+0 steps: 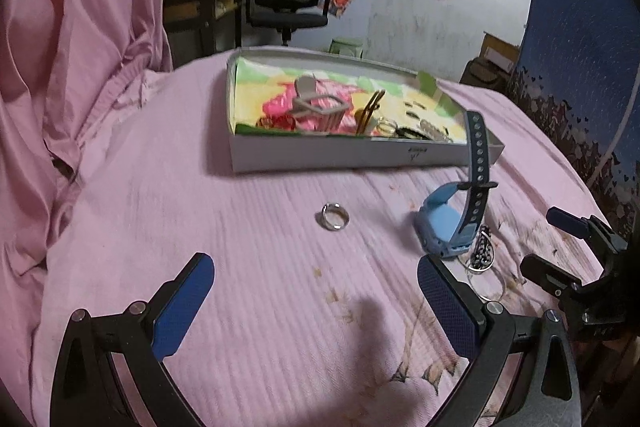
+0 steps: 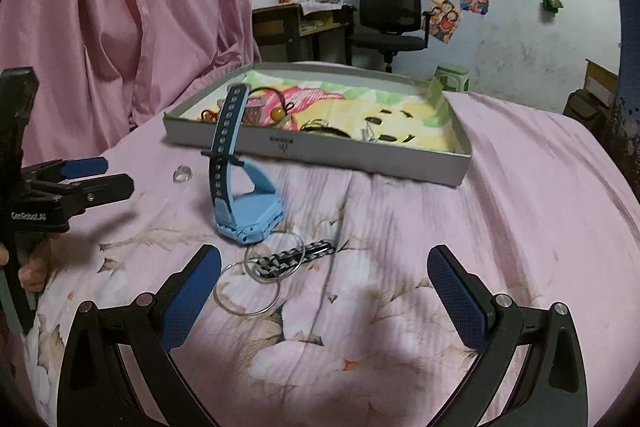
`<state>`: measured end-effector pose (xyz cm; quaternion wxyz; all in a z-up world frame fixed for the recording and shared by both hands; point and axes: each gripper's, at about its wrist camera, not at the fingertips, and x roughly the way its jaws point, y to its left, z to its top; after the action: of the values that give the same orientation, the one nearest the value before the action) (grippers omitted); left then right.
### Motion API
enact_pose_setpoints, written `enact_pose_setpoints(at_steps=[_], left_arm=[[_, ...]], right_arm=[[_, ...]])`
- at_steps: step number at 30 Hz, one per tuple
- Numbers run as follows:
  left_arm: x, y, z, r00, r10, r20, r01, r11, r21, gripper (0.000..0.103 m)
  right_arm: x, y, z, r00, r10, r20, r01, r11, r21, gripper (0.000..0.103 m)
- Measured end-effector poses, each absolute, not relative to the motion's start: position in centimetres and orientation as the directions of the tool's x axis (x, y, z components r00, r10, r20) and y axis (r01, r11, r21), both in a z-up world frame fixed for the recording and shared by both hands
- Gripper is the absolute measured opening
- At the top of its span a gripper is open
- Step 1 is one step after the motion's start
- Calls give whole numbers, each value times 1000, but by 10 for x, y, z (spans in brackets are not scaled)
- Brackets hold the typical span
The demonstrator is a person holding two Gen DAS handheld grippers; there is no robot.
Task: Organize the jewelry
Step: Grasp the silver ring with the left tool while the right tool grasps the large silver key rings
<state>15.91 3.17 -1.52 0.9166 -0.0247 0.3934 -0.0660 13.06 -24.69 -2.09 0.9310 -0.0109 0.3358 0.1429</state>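
Left gripper: I read its jaws as spread wide with nothing between them, hovering above the pink bedspread on the near side of the ring.
Right gripper: jaws likewise wide apart and empty; the wire hoops lie just ahead of its left pad.
Ring: a small silver band lying flat on the cloth, alone, between the left gripper and the box, to the left of the watch.
Watch: light blue body resting on its edge, dark perforated strap standing up and arching toward the box; near the hoops, contact cannot be told.
Hoops and braided cord: thin wire rings overlapping a black-and-white cord, lying flat just near of the watch.
Box: shallow white tray at the far side, already holding several pieces on a coloured lining.
Step in hand: I judge the left gripper is lined up to pick the ring.
Method: I would come down square over the ring, seat both pads against the cloth, and close slowly so the band does not skid or tip.
Obstructions: the soft, ribbed bedspread may bunch between the pads; the upright strap stands close to the right of the path to the box; the other gripper works close by on the right.
Surroundings: pink curtain at left; office chair and desk far behind.
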Motion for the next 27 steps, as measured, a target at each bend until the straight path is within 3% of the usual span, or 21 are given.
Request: enact_pose_setpoints(at_steps=[3,9,17,21,27], left_arm=[[163,31,-19,662,-147,-735,106,989,-103,102],[169,28,-21,655,-160,-739,127,987,-100,99],[183,23,-24,630,-183,-755,165,981,-100,82],[191,20,-23,626,-194,-755,182,978,-101,76],[206,18,-25,602,-217,-768,201,973,-118,66]], right_arm=[[134,-244,-26,708,271,-652,-288,954,84,100],[138,-236,-36,657,311,-687,-332,937,107,65],[139,-224,-45,605,366,-707,-402,907,126,38],[142,-226,-49,583,376,-720,-399,905,149,31],[147,-221,-56,538,393,-746,-420,892,167,31]])
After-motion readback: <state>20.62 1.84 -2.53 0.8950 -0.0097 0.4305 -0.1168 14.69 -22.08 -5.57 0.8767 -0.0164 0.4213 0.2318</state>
